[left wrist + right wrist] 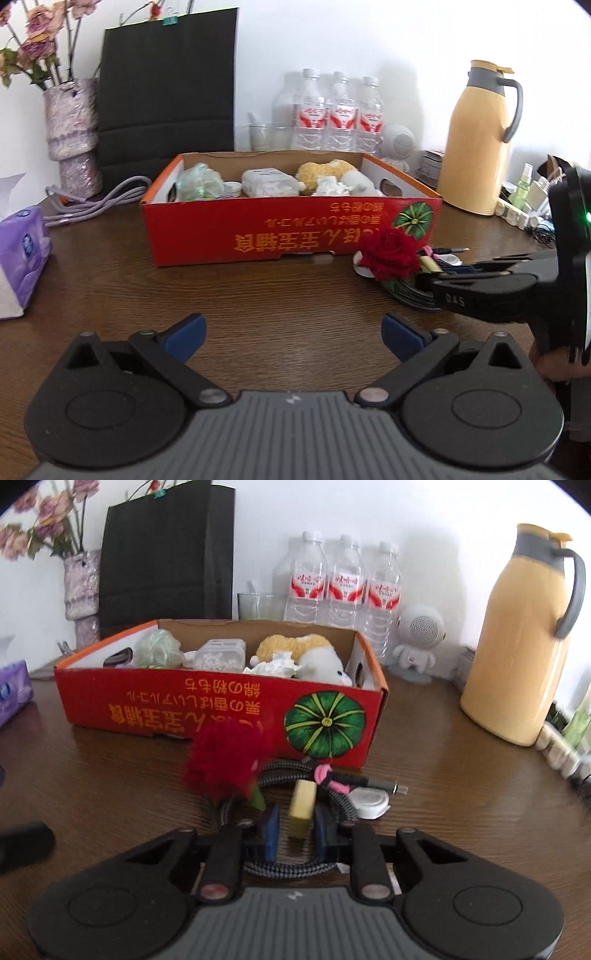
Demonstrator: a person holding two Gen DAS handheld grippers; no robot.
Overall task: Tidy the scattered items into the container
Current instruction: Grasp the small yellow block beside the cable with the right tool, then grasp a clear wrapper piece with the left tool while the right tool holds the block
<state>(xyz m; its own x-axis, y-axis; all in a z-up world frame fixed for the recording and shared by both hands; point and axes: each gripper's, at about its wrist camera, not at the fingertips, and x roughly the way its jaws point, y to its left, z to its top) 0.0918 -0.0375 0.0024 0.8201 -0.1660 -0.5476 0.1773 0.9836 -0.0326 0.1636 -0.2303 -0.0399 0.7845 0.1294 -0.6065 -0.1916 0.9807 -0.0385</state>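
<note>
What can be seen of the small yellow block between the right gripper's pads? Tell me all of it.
The yellow block is a small, pale yellow, rectangular piece, matte and soft-looking like an eraser or sponge. It stands roughly upright between the blue pads of the right hand-held gripper, which have closed in beside it; firm contact is unclear. Behind it lie a braided cable and a red flower, in front of the red box.

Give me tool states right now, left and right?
Left tool: open, nothing between its pads, hovering over bare table.
Right tool: nearly closed around the small yellow block; whether the pads already press on it cannot be told.
</note>
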